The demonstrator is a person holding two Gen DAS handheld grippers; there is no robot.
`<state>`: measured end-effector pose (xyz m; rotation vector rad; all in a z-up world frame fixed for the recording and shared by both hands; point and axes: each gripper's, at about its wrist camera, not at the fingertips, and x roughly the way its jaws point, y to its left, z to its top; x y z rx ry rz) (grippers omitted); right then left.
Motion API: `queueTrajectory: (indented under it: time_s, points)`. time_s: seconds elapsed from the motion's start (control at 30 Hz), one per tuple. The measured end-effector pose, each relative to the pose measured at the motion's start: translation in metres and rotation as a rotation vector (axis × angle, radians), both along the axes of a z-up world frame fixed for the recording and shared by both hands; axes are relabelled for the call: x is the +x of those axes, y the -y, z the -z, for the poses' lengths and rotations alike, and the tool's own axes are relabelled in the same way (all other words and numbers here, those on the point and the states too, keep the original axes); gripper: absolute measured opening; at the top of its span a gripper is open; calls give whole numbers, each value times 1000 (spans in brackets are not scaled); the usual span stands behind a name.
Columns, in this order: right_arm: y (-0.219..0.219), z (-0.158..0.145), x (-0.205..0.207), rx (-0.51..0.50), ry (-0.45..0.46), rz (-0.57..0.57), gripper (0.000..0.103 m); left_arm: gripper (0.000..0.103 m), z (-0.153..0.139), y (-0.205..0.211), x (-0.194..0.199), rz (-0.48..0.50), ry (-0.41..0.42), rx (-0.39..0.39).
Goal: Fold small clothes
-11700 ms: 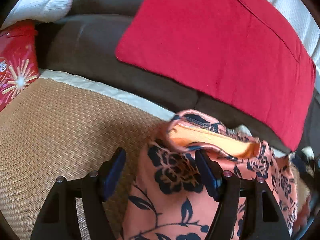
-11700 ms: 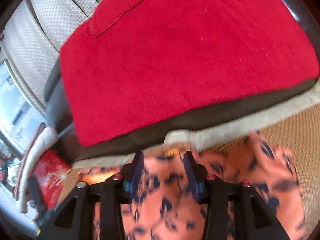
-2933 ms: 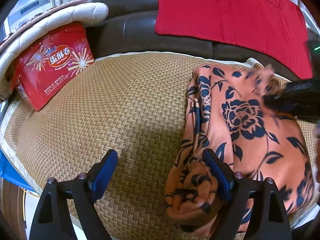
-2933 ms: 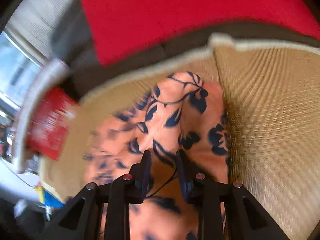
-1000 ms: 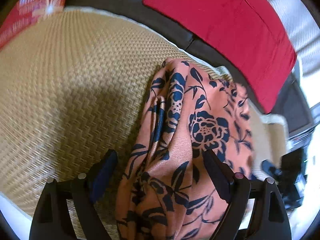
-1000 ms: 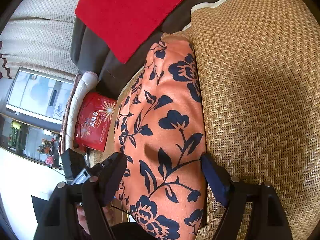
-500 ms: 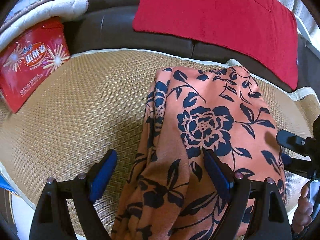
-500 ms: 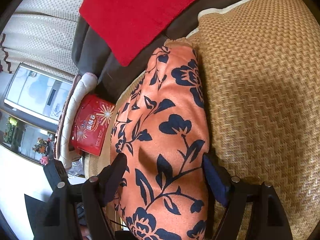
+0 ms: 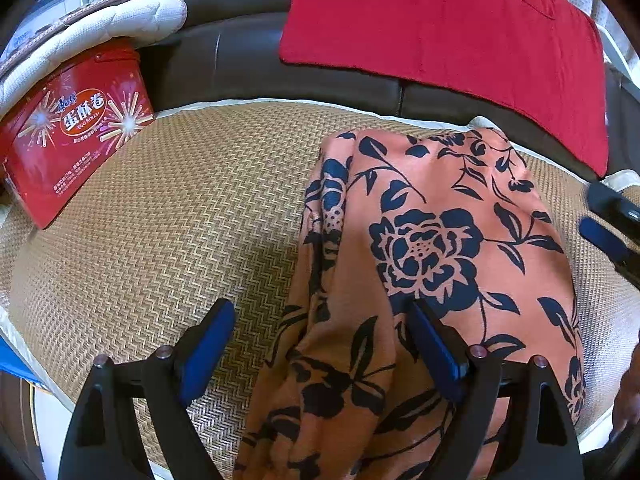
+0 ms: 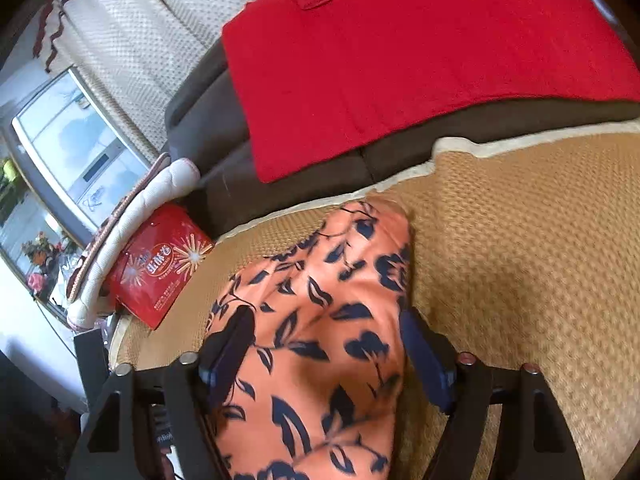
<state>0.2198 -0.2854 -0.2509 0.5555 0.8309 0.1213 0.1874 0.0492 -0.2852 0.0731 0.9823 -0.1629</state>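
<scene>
An orange garment with a dark blue flower print (image 9: 432, 240) lies folded into a long strip on the woven mat (image 9: 192, 216). My left gripper (image 9: 320, 332) hovers open over its near end, with the bunched left edge of the cloth under the gap between the fingers. In the right wrist view the garment (image 10: 320, 320) runs between the jaws of my right gripper (image 10: 328, 340), which are closing; its blue pads (image 10: 424, 356) stand at the cloth's sides without a clear pinch. The right gripper's fingers (image 9: 604, 232) also show at the right edge of the left wrist view.
A red snack tin (image 9: 72, 128) stands at the mat's far left under a white quilted cushion (image 9: 100, 28). Behind the mat a red cloth (image 9: 440, 28) drapes over the dark sofa back (image 9: 224, 64). Bare mat (image 10: 520, 260) lies right of the garment.
The right gripper's jaws have narrowed around the garment, and its view has rolled and lifted toward the sofa back. The left gripper has turned and stayed open over the garment's near end.
</scene>
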Motion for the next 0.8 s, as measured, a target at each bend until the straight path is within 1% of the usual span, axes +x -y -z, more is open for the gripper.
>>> queueTrajectory:
  time_s: [0.03,0.07,0.1,0.13,0.2,0.23,0.33,0.4,0.47,0.53,0.6,0.7,0.77,0.8]
  points:
    - [-4,3,7,-5,-7,-11,51,88,0,0,1,0,1,2]
    - [-9,7,15,-11,-19,-22,47,88,0,0,0,-1,2,7]
    - [-14,13,24,-10,-36,-35,46,88,2,-2,3,-1,3,12]
    - [-20,22,33,-9,-61,-46,46,88,4,-4,7,-1,4,15]
    - [-32,47,51,-31,-157,-75,47,88,4,-4,8,-3,3,19]
    - [-35,55,57,-34,-180,-91,47,88,4,-3,8,-3,2,23]
    - [-34,52,61,-13,-184,-78,46,88,3,-2,6,-4,-1,21]
    - [-29,44,57,11,-160,-66,46,88,3,-2,6,-6,-1,23]
    - [-28,32,56,31,-101,-62,46,88,2,-1,5,-6,2,30]
    - [-26,25,54,29,-65,-55,46,88,1,0,3,-6,9,41]
    - [-26,25,58,30,-74,-52,46,88,1,0,1,-3,15,50]
    - [-22,47,74,27,-165,-14,46,88,1,1,-1,0,19,58]
    - [-12,70,83,69,-240,-11,47,88,2,3,-1,-2,14,58]
    - [-11,74,85,83,-247,-10,47,88,3,3,-1,-4,7,54]
